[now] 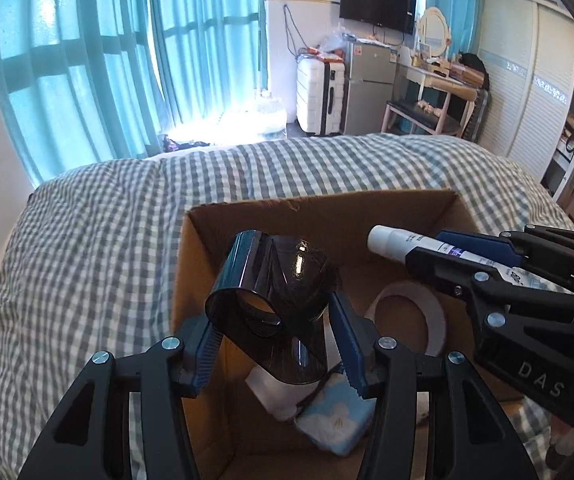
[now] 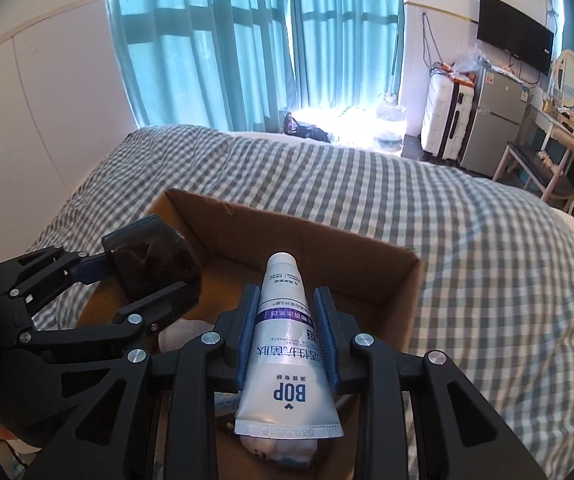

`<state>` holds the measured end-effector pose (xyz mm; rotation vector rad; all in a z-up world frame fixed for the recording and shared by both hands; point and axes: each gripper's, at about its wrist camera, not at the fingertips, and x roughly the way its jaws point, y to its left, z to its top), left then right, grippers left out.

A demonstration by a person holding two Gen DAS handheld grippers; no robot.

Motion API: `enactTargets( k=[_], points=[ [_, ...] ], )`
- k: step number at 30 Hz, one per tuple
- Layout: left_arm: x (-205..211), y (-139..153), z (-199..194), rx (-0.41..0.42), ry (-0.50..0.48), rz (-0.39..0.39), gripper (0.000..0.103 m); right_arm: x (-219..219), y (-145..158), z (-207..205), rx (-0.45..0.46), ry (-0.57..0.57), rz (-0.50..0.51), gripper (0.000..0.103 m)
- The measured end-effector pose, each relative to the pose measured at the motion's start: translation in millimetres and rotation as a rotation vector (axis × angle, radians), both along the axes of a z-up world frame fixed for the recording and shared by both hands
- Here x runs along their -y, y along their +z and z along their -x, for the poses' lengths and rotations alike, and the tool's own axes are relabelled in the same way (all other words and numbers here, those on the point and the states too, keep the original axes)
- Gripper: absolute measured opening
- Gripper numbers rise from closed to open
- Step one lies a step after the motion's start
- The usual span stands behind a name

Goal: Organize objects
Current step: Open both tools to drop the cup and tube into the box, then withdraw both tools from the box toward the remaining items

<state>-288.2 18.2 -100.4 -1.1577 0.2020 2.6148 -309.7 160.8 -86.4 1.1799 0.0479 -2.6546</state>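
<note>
My left gripper (image 1: 273, 312) is shut on a dark translucent plastic nozzle piece (image 1: 271, 300) and holds it above the open cardboard box (image 1: 327, 216) on the bed. My right gripper (image 2: 287, 304) is shut on a white BOP toothpaste tube (image 2: 285, 340), cap pointing forward, also over the box (image 2: 287, 236). In the left wrist view the right gripper (image 1: 427, 250) and tube (image 1: 395, 242) come in from the right. In the right wrist view the left gripper (image 2: 143, 284) with the dark piece (image 2: 153, 268) sits at the left. Inside the box lie a tape roll (image 1: 411, 316), a blue flowered pouch (image 1: 335, 416) and a white item.
The box sits on a grey-and-white checked duvet (image 1: 99, 248). Beyond the bed are teal curtains (image 1: 127, 60), a white suitcase (image 1: 319, 92), a small fridge (image 1: 367, 88), a dressing table with stool (image 1: 435, 80) and a wardrobe (image 1: 527, 80) at the right.
</note>
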Motion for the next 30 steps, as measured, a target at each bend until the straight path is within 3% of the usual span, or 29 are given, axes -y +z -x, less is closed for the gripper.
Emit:
enactTargets(
  k=[8,11,15,17,21,30],
  points=[
    [-3.7,-17.8,3.4,0.035,0.007,0.012,0.053,-4.9,-17.1,0.4,0.03,-0.004,0.025,0.03],
    [-3.1,-22.0,-1.5,0.048,0.013,0.039,0.059,-7.9,-15.4,-3.3,0.033,-0.019,0.03,0.061],
    [2.0,-14.8,-17.8,0.064,0.018,0.008,0.082,-15.4,-0.6,-14.3,0.008,-0.047,0.067,0.068],
    [5.4,-5.0,-28.4,0.054,0.041,-0.007,0.092,-20.3,10.8,-20.4,-0.003,-0.054,0.092,0.073],
    [5.4,28.6,-50.8,0.02,0.051,-0.026,0.096,-30.5,51.2,-47.7,-0.08,-0.058,0.116,0.083],
    [14.5,134.9,-117.9,-0.181,0.08,-0.047,0.103,-53.6,153.0,-138.1,-0.287,-0.097,0.093,0.1]
  ],
)
